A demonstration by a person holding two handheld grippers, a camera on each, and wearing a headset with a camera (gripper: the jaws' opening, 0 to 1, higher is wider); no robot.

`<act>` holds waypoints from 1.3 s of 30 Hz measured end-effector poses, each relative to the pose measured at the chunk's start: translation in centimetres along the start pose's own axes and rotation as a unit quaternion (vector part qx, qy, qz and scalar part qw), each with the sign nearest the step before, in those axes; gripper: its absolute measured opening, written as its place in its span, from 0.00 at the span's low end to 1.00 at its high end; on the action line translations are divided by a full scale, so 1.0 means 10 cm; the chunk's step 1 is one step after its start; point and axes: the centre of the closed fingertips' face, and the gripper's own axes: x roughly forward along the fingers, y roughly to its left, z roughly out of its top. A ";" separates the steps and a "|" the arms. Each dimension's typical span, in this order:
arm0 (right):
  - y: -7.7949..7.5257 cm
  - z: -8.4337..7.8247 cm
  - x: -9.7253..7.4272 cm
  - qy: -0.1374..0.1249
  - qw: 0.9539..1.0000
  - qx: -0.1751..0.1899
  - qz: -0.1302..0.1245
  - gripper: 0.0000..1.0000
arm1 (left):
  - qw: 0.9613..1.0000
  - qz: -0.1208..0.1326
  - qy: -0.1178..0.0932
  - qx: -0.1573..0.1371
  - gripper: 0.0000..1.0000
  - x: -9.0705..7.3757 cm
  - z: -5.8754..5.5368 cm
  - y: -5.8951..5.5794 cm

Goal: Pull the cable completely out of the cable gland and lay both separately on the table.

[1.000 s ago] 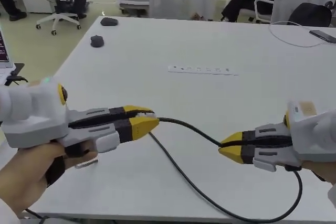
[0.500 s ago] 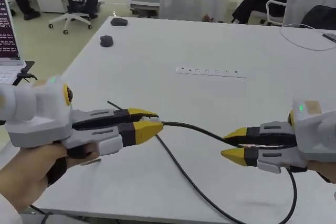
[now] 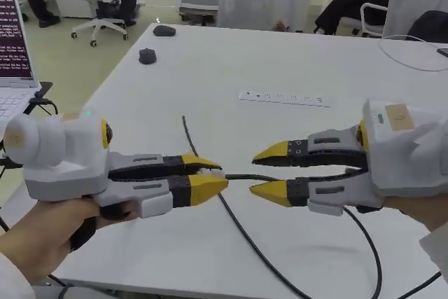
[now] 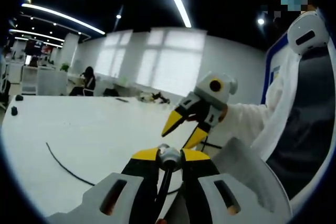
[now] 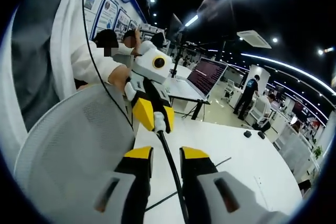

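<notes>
Your left gripper (image 3: 220, 175) is clamped on the gland (image 4: 169, 156), and your right gripper (image 3: 255, 171) is released around the cable (image 3: 241, 176). The cable isn't out yet; 2 parts left to lay on the bench (image 3: 280, 54).

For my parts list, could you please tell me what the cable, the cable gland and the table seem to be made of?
The cable: black and matt, bending in loose curves, so likely a rubber or plastic sheath.
The cable gland: small, pale grey with a slight glint; plastic or metal, the look leaves it open.
The table: smooth white top with a soft sheen, probably laminate.
</notes>
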 end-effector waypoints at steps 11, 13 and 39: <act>0.06 -0.10 0.12 0.007 1.000 -0.006 0.016 0.15 | 1.000 -0.007 0.003 0.002 0.16 0.01 -0.01 -0.04; 0.05 -0.08 0.14 0.004 1.000 -0.007 0.013 0.14 | 1.000 -0.009 0.004 0.002 0.16 0.02 -0.01 -0.04; -0.01 -0.32 0.01 0.006 1.000 0.024 0.003 0.04 | 1.000 -0.013 0.009 0.001 0.16 0.07 -0.03 0.01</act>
